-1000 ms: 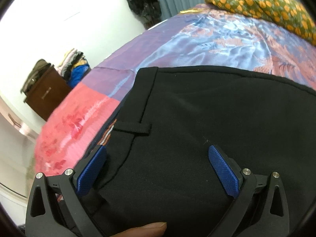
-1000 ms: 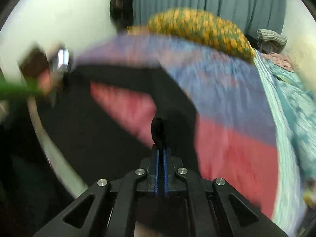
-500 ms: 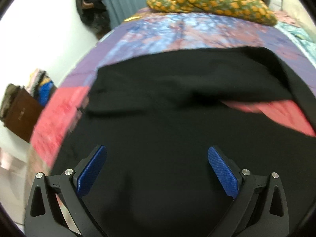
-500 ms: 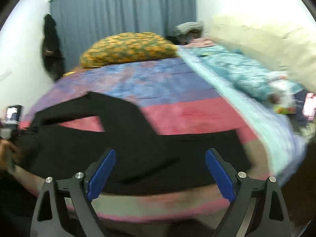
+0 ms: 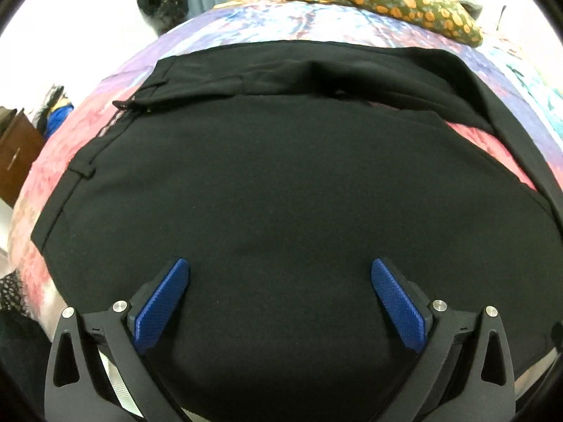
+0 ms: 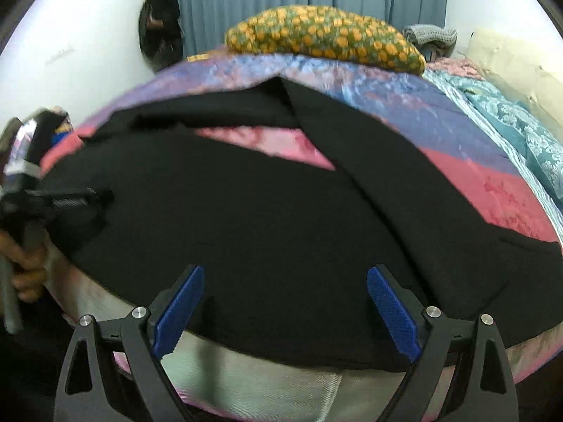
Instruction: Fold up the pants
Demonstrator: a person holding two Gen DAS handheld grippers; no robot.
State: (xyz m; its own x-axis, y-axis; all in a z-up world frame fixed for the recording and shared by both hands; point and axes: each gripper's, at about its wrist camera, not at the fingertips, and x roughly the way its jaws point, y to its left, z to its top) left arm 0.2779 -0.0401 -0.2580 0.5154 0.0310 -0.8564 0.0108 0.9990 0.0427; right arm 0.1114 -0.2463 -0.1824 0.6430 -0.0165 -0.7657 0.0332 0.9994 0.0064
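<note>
The black trousers (image 5: 281,193) lay spread across the near half of a bed covered in a pink, purple and blue satin bedspread (image 5: 316,17). In the left wrist view the waistband ran up the 9 o'clock side, a belt loop (image 5: 82,172) standing out on it, and one leg was doubled over along the far edge toward 12 o'clock. In the right wrist view the two legs parted in a V, with a wedge of pink bedspread (image 6: 267,140) showing between them toward 12 o'clock.

The left gripper (image 5: 279,295) stood with its blue pads wide apart above the seat of the trousers, nothing pinched between them. The right gripper (image 6: 285,299) was equally wide and empty, poised over the near edge of the cloth where it hung toward the bed's side. The person's hand (image 6: 24,263) on the other tool showed at 9 o'clock.

The fabric looked like a light, limp suiting weave: it would sag and drape from any hold, and probably slide easily on the glossy satin. The firmest purchase seemed the stitched waistband or a hem, where the layers are thicker; a pinch in the open middle would likely gather only the top layer. An orange-spotted green pillow (image 6: 323,35) sat well beyond, at 12 o'clock.
</note>
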